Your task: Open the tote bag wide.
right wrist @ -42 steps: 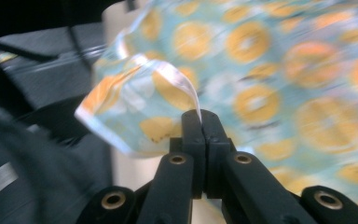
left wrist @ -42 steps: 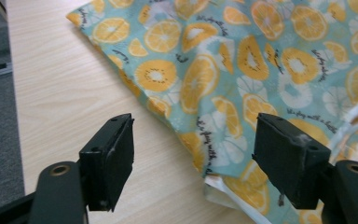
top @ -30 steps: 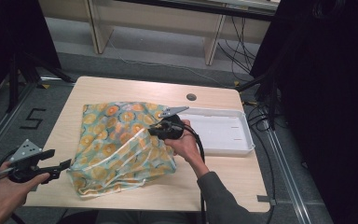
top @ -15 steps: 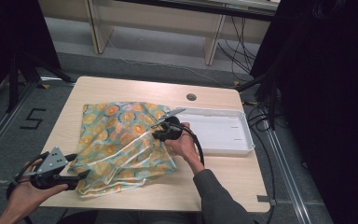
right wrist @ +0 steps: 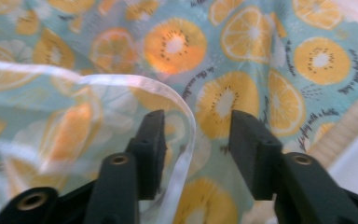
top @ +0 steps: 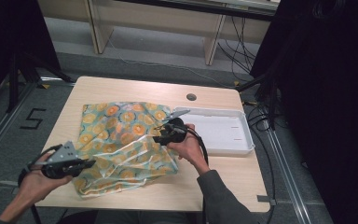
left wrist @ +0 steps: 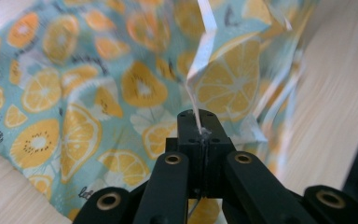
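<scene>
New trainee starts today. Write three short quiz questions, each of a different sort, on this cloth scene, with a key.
1. True or false: the left gripper is shut on an edge of the sheer white fabric.
2. What lies on the table right of the orange-print cloth: A) white tray, B) red bowl, C) metal pot?
3. Fill in: the right gripper has its jaws ____, just widened, with the sheer fabric's hem lying loose between them.

Key: 1 true; 2 A; 3 open.
</scene>
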`<state>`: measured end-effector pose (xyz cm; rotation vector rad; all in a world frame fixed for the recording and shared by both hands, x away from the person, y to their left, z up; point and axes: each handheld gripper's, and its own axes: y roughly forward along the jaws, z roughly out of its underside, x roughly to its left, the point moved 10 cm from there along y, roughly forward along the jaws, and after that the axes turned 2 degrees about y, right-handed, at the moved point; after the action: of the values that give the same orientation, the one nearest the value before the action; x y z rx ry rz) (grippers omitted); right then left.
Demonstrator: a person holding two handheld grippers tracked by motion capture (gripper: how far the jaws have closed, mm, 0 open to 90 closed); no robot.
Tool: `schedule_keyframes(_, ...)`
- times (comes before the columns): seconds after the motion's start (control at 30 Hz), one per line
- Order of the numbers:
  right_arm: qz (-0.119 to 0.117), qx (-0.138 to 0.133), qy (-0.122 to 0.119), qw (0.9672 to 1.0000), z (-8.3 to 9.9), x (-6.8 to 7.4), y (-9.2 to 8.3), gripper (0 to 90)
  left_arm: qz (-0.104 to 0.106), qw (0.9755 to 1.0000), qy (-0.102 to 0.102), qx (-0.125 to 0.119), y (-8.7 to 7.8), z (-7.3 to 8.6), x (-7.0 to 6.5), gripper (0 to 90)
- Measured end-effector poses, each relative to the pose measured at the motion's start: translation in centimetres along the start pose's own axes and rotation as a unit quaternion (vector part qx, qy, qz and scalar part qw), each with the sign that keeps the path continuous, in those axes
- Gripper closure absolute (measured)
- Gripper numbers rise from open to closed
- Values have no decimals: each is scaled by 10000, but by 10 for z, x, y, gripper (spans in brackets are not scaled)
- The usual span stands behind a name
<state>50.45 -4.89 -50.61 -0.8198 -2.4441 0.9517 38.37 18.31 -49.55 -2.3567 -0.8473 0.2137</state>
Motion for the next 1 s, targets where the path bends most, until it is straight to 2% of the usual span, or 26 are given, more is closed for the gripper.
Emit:
schedule_keyframes(0.03, -8, -68, -146, 9999, 0, 1, -6, 528, 137, 9985, -413, -317, -5, -13, 5, 889)
schedule_keyframes(0.07, -22, -34, -202, 9998, 1, 5, -17, 515, 167, 9978, -518, -372, -6, -17, 9, 889)
schedule_keyframes(0.1, -22, -34, -202, 9998, 1, 5, -17, 515, 167, 9978, -518, -372, -6, -17, 9, 889)
schedule_keyframes(0.13, 65, -85, -268, 9996, 1, 8, -26, 513, 246, 9967, -650, -420, -6, -21, 13, 889)
schedule_keyframes(0.17, -195, -205, -349, 9990, 1, 22, -44, 500, 303, 9948, -862, -461, -5, -25, 19, 889)
schedule_keyframes(0.2, -195, -205, -349, 9990, 1, 22, -44, 500, 303, 9948, -862, -461, -5, -25, 19, 889)
schedule_keyframes(0.23, -300, -231, -455, 9982, 3, 30, -50, 494, 279, 9932, -991, -535, -4, -29, 24, 889)
schedule_keyframes(0.27, -362, -191, -669, 9969, 7, 38, -53, 485, 260, 9930, -1038, -510, -4, -30, 28, 889)
schedule_keyframes(0.3, -381, -82, -844, 9957, 16, 48, -52, 456, 283, 9916, -1160, -505, -3, -32, 33, 888)
schedule_keyframes(0.33, -381, -82, -844, 9957, 16, 48, -52, 456, 283, 9916, -1160, -505, -3, -32, 33, 889)
schedule_keyframes(0.4, -745, 167, -1006, 9920, 34, 69, -38, 429, 217, 9901, -1290, -503, -3, -35, 42, 889)
schedule_keyframes(0.47, -707, 240, -1039, 9918, 37, 72, -34, 420, 189, 9894, -1344, -524, -3, -36, 44, 889)
schedule_keyframes(0.5, -721, 396, -1171, 9897, 45, 79, -22, 407, 218, 9892, -1355, -505, -3, -37, 47, 888)
schedule_keyframes(0.57, -687, 493, -1334, 9874, 50, 83, -15, 382, 197, 9890, -1382, -490, -2, -38, 49, 888)
schedule_keyframes(0.6, -606, 598, -1396, 9865, 53, 85, -12, 375, 222, 9889, -1398, -448, -1, -37, 50, 888)
schedule_keyframes(0.67, -332, 754, -1710, 9818, 59, 82, -5, 414, 164, 9893, -1400, -382, 0, -35, 53, 887)
schedule_keyframes(0.7, -332, 754, -1710, 9818, 59, 82, -5, 414, 164, 9893, -1400, -382, 0, -35, 53, 887)
schedule_keyframes(0.73, 50, 888, -1895, 9778, 60, 69, 1, 551, 191, 9883, -1471, -359, 1, -32, 55, 886)
schedule_keyframes(0.77, 50, 888, -1895, 9778, 60, 69, 1, 551, 191, 9883, -1471, -359, 1, -32, 55, 886)
schedule_keyframes(0.8, 152, 874, -1842, 9789, 57, 58, 3, 761, 151, 9875, -1543, -274, 2, -25, 61, 886)
schedule_keyframes(0.83, 67, 814, -1717, 9818, 54, 54, 1, 839, 151, 9875, -1543, -274, 2, -25, 61, 884)
schedule_keyframes(0.87, 67, 814, -1717, 9818, 54, 54, 1, 839, 87, 9871, -1576, -265, 3, -22, 63, 884)
schedule_keyframes(0.9, 16, 733, -1646, 9836, 51, 53, -1, 894, 35, 9867, -1610, -216, 5, -16, 70, 882)
schedule_keyframes(0.93, -90, 600, -1446, 9876, 46, 53, -6, 900, 1, 9862, -1649, -158, 8, -10, 74, 876)
schedule_keyframes(0.97, -180, 443, -1484, 9878, 40, 51, -8, 900, 11, 9841, -1775, -71, 14, 1, 80, 865)
schedule_keyframes(1.0, -304, 244, -1195, 9921, 29, 48, -15, 900, -30, 9816, -1912, 19, 21, 12, 84, 824)
